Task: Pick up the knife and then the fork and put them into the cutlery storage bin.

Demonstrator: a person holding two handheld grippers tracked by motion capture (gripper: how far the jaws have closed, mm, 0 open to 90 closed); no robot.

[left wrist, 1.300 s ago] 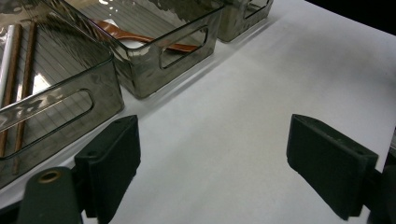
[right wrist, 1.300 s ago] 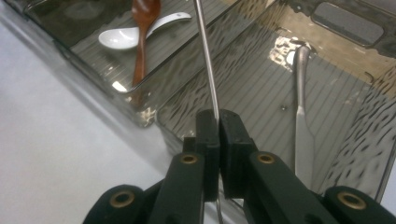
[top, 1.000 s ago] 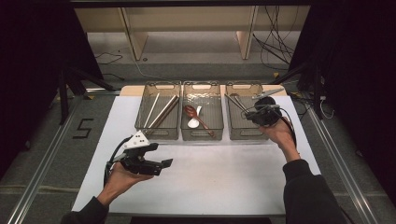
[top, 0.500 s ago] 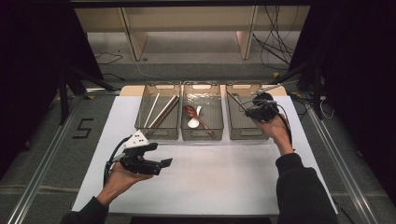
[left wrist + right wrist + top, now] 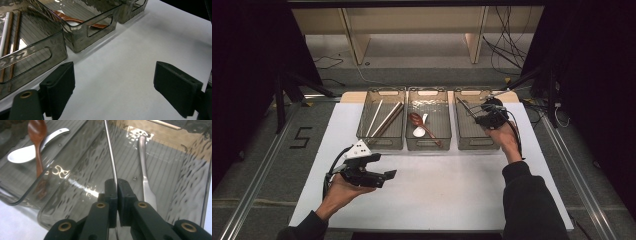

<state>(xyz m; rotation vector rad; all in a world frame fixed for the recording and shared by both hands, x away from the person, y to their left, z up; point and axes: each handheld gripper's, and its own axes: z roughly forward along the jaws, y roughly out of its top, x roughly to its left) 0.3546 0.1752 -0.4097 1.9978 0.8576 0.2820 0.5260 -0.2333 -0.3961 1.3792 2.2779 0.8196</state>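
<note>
High view: three smoked plastic bins sit in a row on the white table [image 5: 437, 185]. My right gripper [image 5: 488, 116] is over the right bin [image 5: 474, 125], fingers closed on a thin metal utensil [image 5: 464, 106] whose free end slants up over that bin. My left gripper [image 5: 362, 172] hovers over bare table, nearer me than the left bin [image 5: 382, 125], fingers open. The middle bin [image 5: 428, 125] holds a brown wooden spoon [image 5: 422, 125] and a white spoon [image 5: 420, 131]; the left bin holds long sticks (chopsticks, probably).

Left gripper view: fingers [image 5: 58, 86] wide apart, nothing between them, white table below, left bin [image 5: 30, 60] just beyond them.

Right gripper view: fingers [image 5: 111, 195] pinched on the thin metal utensil [image 5: 110, 155] above the right bin [image 5: 162, 170]; a second metal utensil [image 5: 144, 170] lies flat on the bin floor.
</note>
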